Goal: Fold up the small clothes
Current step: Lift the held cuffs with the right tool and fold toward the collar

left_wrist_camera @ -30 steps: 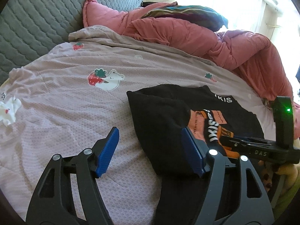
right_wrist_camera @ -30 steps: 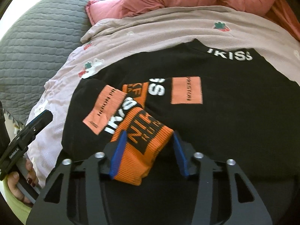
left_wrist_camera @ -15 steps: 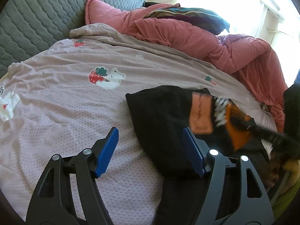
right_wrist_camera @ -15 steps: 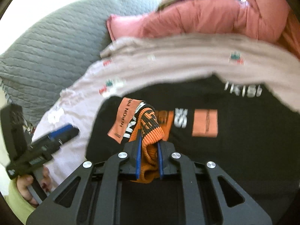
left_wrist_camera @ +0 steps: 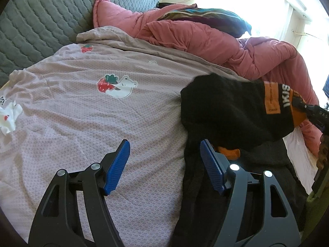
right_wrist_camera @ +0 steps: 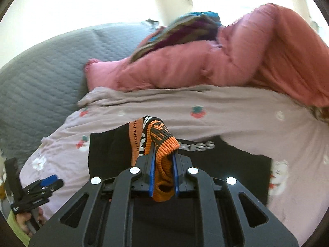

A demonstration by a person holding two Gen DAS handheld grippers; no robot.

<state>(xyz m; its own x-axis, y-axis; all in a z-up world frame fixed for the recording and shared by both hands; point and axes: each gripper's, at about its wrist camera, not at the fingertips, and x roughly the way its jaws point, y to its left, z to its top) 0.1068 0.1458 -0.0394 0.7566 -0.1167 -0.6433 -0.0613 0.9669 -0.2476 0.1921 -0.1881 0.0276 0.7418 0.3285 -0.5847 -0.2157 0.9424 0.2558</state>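
A black sweater (left_wrist_camera: 228, 107) with orange patches and white lettering lies on the pink bed sheet (left_wrist_camera: 86, 111). My right gripper (right_wrist_camera: 163, 154) is shut on its orange ribbed cuff (right_wrist_camera: 164, 142) and holds the sleeve lifted above the sweater body (right_wrist_camera: 236, 164). In the left wrist view the raised sleeve and the right gripper (left_wrist_camera: 304, 109) show at the right. My left gripper (left_wrist_camera: 164, 160) is open and empty, low over the sheet by the sweater's left edge. It also shows in the right wrist view (right_wrist_camera: 47, 183).
A pink quilt (left_wrist_camera: 205, 39) with a dark patterned cloth (left_wrist_camera: 205, 16) is heaped at the back. A grey quilted headboard (left_wrist_camera: 41, 20) stands at the left. A small white garment (left_wrist_camera: 8, 117) lies at the sheet's far left.
My right gripper closed on the orange cuff and lifted the sleeve up and away from the sweater body. My left gripper stayed open and shifted slightly left.
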